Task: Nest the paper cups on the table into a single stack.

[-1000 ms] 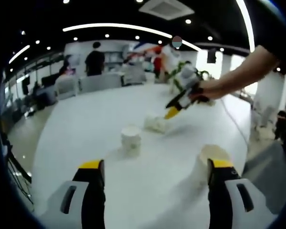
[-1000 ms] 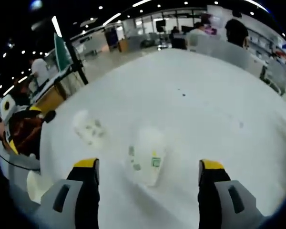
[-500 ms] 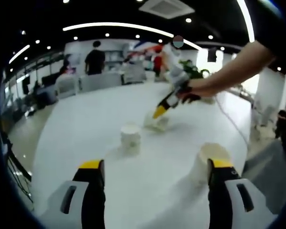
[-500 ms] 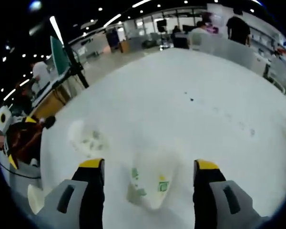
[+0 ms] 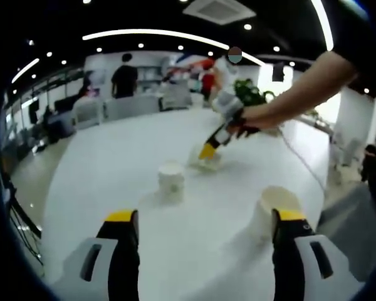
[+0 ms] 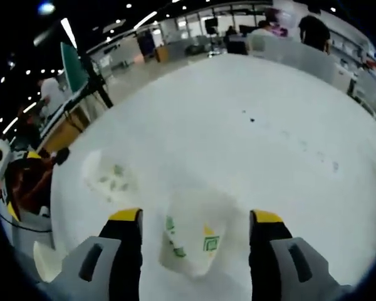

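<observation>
On the smooth white round table, a tapered paper cup with green and yellow print lies on its side between the spread jaws of the right gripper, its long axis running along them. In the left gripper view an upright white cup stands mid-table. A third cup sits just beside the right jaw of the left gripper, jaws apart, gripping nothing.

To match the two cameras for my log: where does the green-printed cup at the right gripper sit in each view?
Left gripper view: the printed cup is just right of centre, under the tips of the right gripper.
Right gripper view: it is at bottom centre, between that gripper's own open jaws.
Shared landmark: the white table on which it rests.
</observation>
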`<state>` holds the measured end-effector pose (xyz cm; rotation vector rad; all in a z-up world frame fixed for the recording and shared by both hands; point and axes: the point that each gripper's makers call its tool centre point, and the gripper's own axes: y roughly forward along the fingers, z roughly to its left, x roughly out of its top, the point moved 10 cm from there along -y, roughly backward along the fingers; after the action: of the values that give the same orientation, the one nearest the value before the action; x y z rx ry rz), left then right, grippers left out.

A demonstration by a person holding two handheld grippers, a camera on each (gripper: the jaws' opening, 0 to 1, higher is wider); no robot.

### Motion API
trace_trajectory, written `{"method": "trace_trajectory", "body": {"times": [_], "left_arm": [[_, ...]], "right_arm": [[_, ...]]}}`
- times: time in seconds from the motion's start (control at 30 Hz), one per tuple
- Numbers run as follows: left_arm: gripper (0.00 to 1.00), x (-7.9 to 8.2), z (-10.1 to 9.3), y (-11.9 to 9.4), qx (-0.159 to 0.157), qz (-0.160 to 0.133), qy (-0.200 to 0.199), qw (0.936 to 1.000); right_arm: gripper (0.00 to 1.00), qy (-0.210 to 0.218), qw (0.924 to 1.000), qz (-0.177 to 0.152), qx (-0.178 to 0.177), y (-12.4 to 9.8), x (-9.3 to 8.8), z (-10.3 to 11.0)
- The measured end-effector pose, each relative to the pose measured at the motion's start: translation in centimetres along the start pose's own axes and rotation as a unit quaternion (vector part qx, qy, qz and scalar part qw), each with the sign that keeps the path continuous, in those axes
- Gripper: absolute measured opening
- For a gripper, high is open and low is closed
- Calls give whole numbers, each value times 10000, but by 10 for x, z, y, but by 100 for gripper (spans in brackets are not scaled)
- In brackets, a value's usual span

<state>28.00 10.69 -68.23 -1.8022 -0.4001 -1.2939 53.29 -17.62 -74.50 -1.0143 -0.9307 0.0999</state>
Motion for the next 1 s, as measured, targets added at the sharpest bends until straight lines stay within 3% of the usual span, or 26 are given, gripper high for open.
{"method": "trace_trajectory", "body": {"times": [0.3,0.57,1.0], "left_arm": [[85,0,0,-1,31,-22,12,10000],[84,-1,0,-3,34,-42,-22,10000],[82,-2,-2,-5,20,-39,-26,10000]], "right_arm": [[58,118,9998,143,87,10,-3,-10],[55,111,9995,264,151,12,-5,-4],[43,-232,9983,402,363,13,-8,5]]}}
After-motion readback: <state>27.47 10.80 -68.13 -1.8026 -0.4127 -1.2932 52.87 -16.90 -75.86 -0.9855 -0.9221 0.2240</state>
